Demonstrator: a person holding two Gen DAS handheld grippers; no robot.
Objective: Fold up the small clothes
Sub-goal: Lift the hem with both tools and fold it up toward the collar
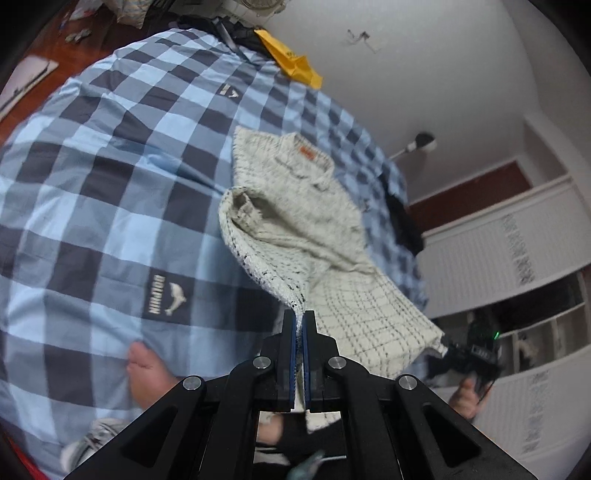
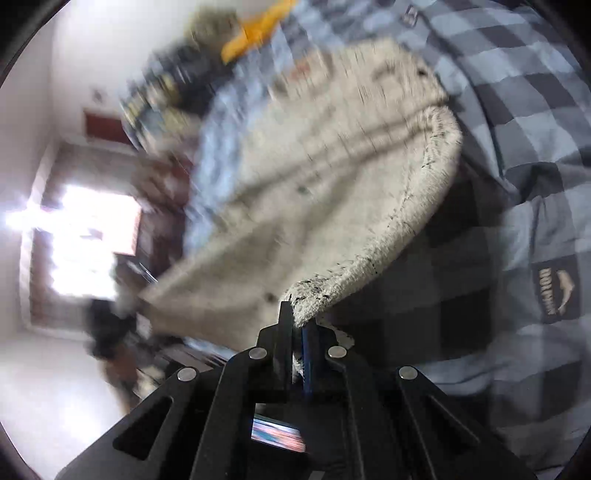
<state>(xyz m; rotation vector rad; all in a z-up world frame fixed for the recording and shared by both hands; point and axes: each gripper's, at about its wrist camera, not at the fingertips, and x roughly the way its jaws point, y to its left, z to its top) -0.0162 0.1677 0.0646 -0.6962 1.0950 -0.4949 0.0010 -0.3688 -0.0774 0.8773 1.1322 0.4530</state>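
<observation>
We risk losing the fold if the thick fuzzy hem slips out of either grip, or if one side is carried further than the other and the jacket [image 1: 295,206] lands crooked on the checked bedspread [image 1: 110,166]. Our left gripper [image 1: 299,317] is clenched on one lower corner, and our right gripper [image 2: 297,321] pinches another. The hem hangs lifted between them, while the collar end lies on the bed ahead.

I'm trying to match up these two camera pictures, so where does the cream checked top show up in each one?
Left wrist: the cream top is right of centre on the checked bedcover, its hem pinched in the left gripper.
Right wrist: the top, blurred, fills the centre, its edge pinched in the right gripper.
Shared landmark: the yellow bag beyond the top.
</observation>
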